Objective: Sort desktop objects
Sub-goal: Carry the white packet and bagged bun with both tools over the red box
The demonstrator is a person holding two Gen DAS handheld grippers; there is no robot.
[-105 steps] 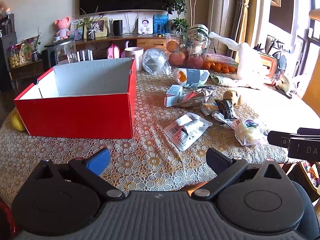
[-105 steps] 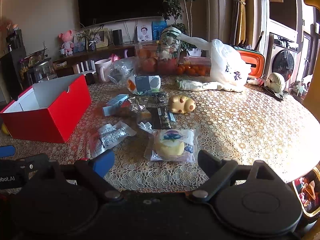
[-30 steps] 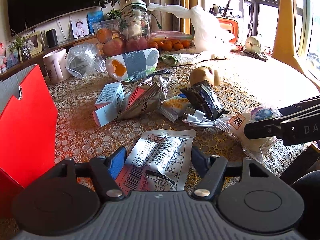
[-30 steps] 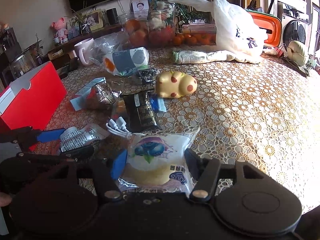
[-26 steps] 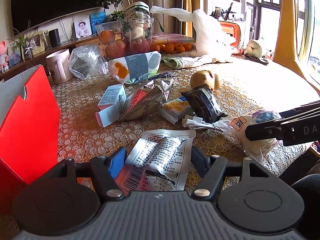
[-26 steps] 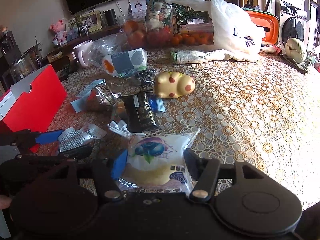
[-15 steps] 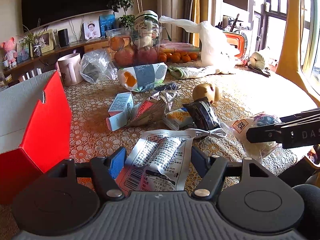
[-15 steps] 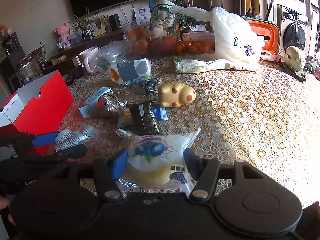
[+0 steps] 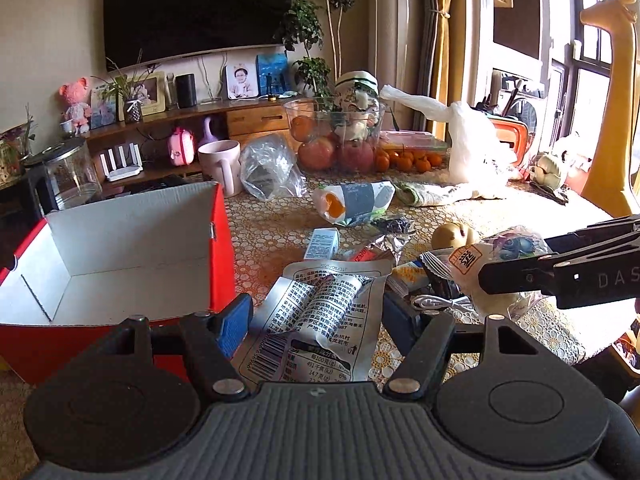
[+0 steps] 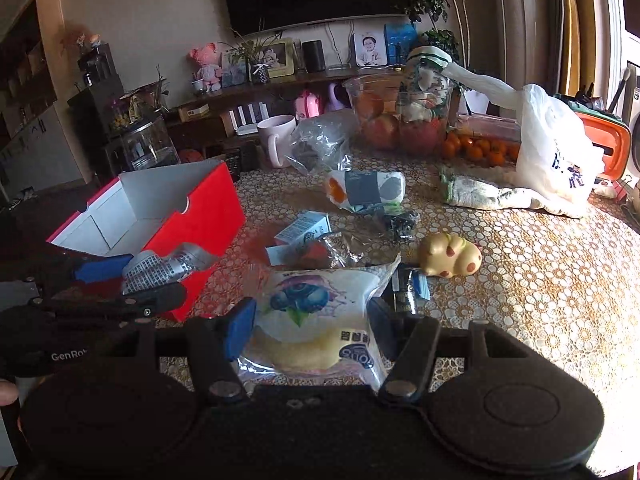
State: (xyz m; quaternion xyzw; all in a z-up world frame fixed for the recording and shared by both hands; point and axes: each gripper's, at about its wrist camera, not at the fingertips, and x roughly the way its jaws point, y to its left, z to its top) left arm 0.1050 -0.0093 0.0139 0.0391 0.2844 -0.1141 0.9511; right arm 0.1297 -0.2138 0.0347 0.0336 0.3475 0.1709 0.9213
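My left gripper (image 9: pixel 316 314) is shut on a silver printed snack packet (image 9: pixel 320 320) and holds it above the table, right beside the open red box (image 9: pixel 120 264). It also shows in the right wrist view (image 10: pixel 160 270), next to the box (image 10: pixel 192 216). My right gripper (image 10: pixel 308 326) is shut on a clear-wrapped blueberry bread packet (image 10: pixel 316 312), lifted off the table. That packet shows at the right of the left wrist view (image 9: pixel 492 264). Loose items stay on the table: a small blue-white carton (image 10: pixel 302 228), a foil wrapper (image 10: pixel 336 248), a dark packet (image 10: pixel 404 288), a yellow spotted toy (image 10: pixel 450 258).
A lace cloth covers the round table (image 10: pixel 540 280). At the back stand a pink mug (image 10: pixel 276 136), a crumpled clear bag (image 10: pixel 320 144), a fruit bowl (image 10: pixel 400 112), oranges (image 10: pixel 476 148), a white plastic bag (image 10: pixel 556 160) and a rolled cloth (image 10: pixel 480 194).
Both grippers have risen from the table with their packets and swung left toward the red box. The box now fills the left of the left wrist view.
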